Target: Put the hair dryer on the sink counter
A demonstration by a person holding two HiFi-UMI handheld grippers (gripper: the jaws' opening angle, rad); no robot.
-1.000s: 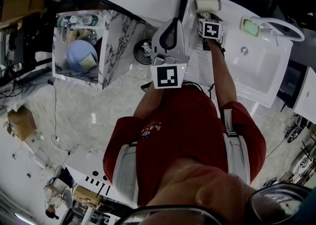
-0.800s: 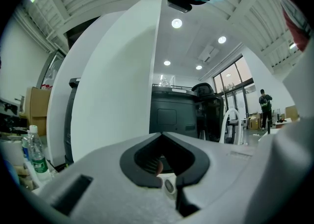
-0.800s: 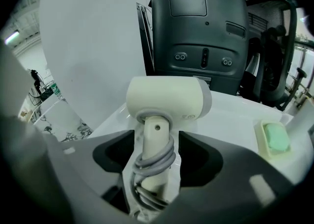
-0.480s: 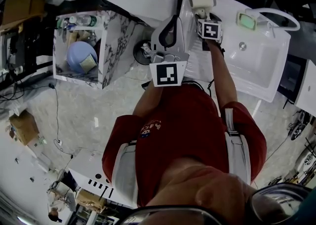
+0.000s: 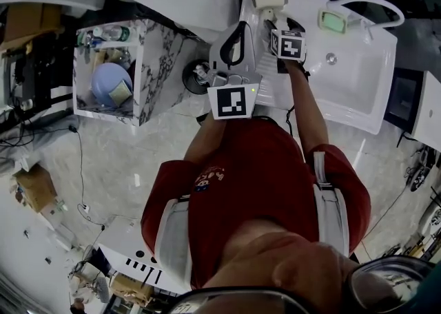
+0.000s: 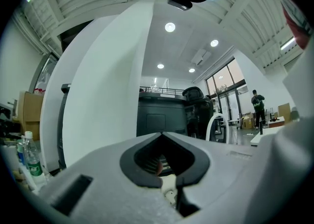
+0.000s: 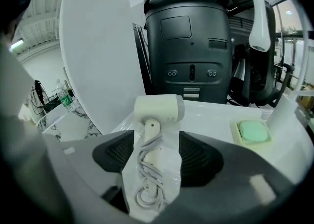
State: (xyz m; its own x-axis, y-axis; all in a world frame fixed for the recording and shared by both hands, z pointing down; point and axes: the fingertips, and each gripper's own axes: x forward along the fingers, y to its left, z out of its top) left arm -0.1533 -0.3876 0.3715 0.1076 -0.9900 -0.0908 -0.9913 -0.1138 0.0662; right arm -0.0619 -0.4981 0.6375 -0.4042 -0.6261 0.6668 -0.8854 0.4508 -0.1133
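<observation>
Looking along my left gripper (image 6: 162, 135), I find its jaws pressed together on nothing, held beside the counter. My right gripper (image 7: 156, 158) has just been opening and now stands spread wide. Between its jaws lies the hair dryer (image 7: 159, 109), handle and coiled cord untouched by either pad, flat on the white sink counter (image 7: 216, 115) with its head at the far end. Farther right, a green soap (image 7: 253, 132) sits by the basin (image 5: 348, 82).
</observation>
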